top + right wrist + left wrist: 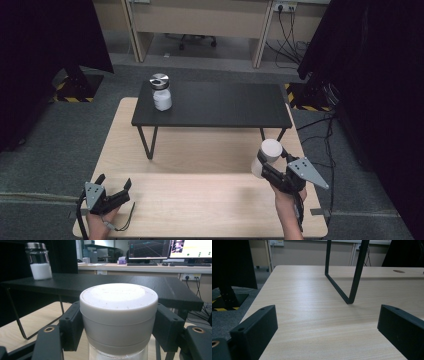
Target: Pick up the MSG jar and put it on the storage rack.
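Observation:
A jar with a white lid [268, 152] is held above the right side of the wooden table [200, 195], and my right gripper [272, 167] is shut on it. In the right gripper view the white lid [118, 312] sits between the two black jaws, which press its sides. A second jar with a silver lid and white contents [161, 92] stands on the left end of the black raised shelf [215, 104]; the right gripper view shows that jar [38, 261] far left. My left gripper [114, 187] rests low at the table's front left, open, with nothing between its fingers [255, 328].
The black shelf stands on thin metal legs [352, 277] over the back half of the table. Dark curtains [45, 45] flank both sides. Cables [325, 130] run on the floor at the right. A desk with monitors [170, 250] lies beyond.

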Demonstrator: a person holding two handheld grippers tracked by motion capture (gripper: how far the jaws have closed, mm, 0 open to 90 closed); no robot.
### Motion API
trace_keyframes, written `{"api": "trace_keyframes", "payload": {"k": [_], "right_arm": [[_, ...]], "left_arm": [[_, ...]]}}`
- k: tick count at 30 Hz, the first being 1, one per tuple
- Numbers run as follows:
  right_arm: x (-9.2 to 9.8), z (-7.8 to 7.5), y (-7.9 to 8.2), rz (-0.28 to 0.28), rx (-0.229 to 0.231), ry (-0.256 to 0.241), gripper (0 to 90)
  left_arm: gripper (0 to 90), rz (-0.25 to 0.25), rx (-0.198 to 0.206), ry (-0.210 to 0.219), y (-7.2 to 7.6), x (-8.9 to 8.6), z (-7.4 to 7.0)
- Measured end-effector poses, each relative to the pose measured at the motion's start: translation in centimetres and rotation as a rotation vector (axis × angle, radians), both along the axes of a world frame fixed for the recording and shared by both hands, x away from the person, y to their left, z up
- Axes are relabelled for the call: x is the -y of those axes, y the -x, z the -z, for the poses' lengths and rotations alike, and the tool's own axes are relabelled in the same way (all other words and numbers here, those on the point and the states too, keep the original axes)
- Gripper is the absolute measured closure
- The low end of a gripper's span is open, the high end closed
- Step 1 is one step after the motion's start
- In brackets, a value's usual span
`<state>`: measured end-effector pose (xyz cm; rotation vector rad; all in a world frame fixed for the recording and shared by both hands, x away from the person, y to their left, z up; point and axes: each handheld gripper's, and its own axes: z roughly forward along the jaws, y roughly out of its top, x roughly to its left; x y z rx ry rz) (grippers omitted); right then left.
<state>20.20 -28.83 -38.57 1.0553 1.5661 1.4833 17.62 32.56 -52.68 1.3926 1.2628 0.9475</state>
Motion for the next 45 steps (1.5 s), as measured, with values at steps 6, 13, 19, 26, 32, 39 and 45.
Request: {"api": "trace_keyframes", "payload": {"k": [6, 13, 19, 26, 32, 39, 45], "right_arm": [[0.0, -1.0, -0.6, -0.002, 0.006, -0.007, 33.8], [0.0, -2.4, -1.4, -0.009, 0.012, -0.005, 33.8], [0.0, -3.8, -2.1, -0.014, 0.013, 0.002, 33.8], [0.0, -5.2, -3.0, -0.011, 0.019, 0.008, 33.8], [0.1, -6.2, -3.7, -0.01, 0.025, 0.007, 33.8], [0.0, -7.3, -4.5, -0.01, 0.031, 0.023, 33.8], [-0.1, -8.0, -5.4, -0.009, 0.038, 0.024, 33.8]], "left_arm": [[1.9, -0.004, -0.002, 0.004, 0.0, 0.0, 0.0], [1.9, 0.007, -0.005, -0.003, -0.1, 0.0, 0.0], [1.9, -0.001, -0.014, 0.004, -0.2, 0.1, -0.2], [1.9, -0.004, -0.021, 0.013, -0.3, 0.0, -0.3], [1.9, -0.017, -0.014, 0.021, -0.1, 0.0, -0.1], [1.8, -0.026, -0.012, 0.018, -0.1, 0.1, -0.1], [1.9, -0.036, -0.009, 0.019, -0.1, 0.2, -0.1]]}}
